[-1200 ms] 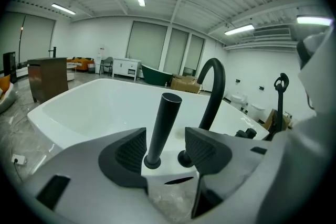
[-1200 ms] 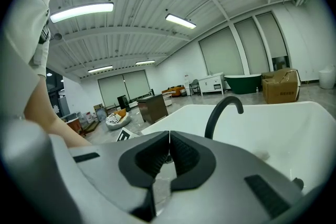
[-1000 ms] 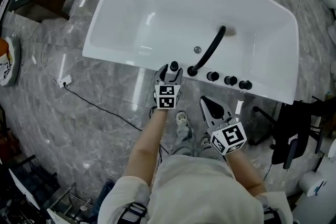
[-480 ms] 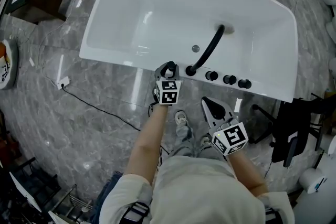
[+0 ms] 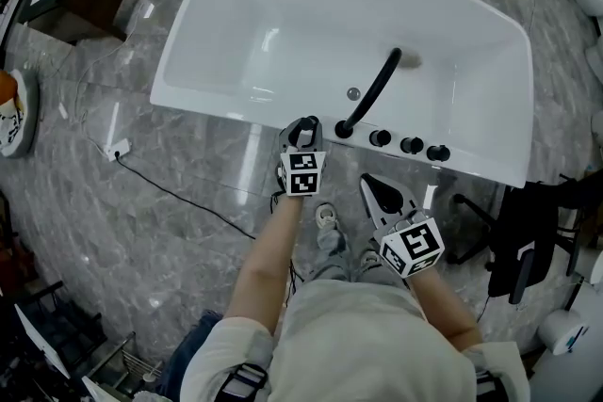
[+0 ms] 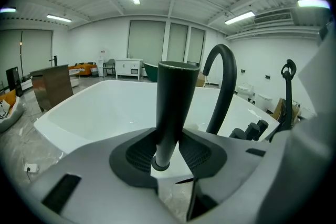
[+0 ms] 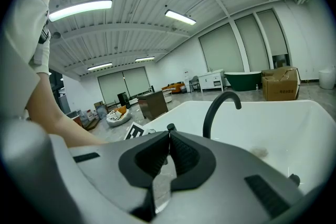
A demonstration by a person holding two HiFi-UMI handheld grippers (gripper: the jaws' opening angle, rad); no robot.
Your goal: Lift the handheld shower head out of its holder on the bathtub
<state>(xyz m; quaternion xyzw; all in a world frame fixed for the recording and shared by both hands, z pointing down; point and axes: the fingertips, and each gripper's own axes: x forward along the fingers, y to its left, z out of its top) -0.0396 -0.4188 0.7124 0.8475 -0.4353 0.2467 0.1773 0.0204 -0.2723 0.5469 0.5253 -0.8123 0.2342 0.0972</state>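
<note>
White bathtub point(image 5: 283, 24) across the far half of the floor. Black faucet spout point(image 5: 377, 89) arching over the basin from the near rim. Handheld shower head point(image 6: 171, 97) just left of the spout on that same rim, long axis upright, narrowing toward its foot; holder hard to make out behind the jaws. Left gripper point(image 5: 303, 135) right at it, jaws just closed in and clamped on the lower stem from both sides. Right gripper point(image 5: 377, 188) nearer the body, well apart from the rim, jaws pressed together on nothing. Likely next: straight pull upward along the stem, left hand's job.
</note>
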